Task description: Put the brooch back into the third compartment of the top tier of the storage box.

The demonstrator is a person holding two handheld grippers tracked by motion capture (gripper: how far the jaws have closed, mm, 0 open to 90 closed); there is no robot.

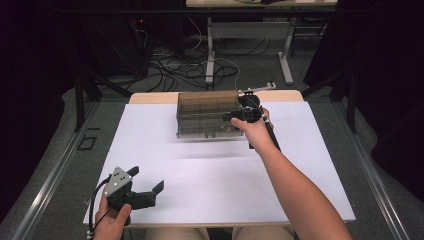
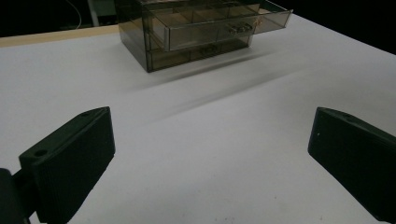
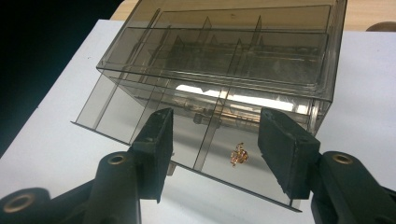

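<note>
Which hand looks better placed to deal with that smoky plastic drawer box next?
The right. Its tongs hang open just above the pulled-out drawer, with a small gold piece lying inside. The left tongs wait at the table's near edge, far from the drawer box.

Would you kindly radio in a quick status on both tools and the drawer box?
Left tool open, idle over white mat. Right tool open above pulled-out drawer of smoky drawer box; small gold piece inside. Nothing in the way.

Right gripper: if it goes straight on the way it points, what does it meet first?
Probably the pulled-out drawer of the smoky transparent plastic drawer box, near the small gold trinket; the right gripper is open, depth unclear.
</note>
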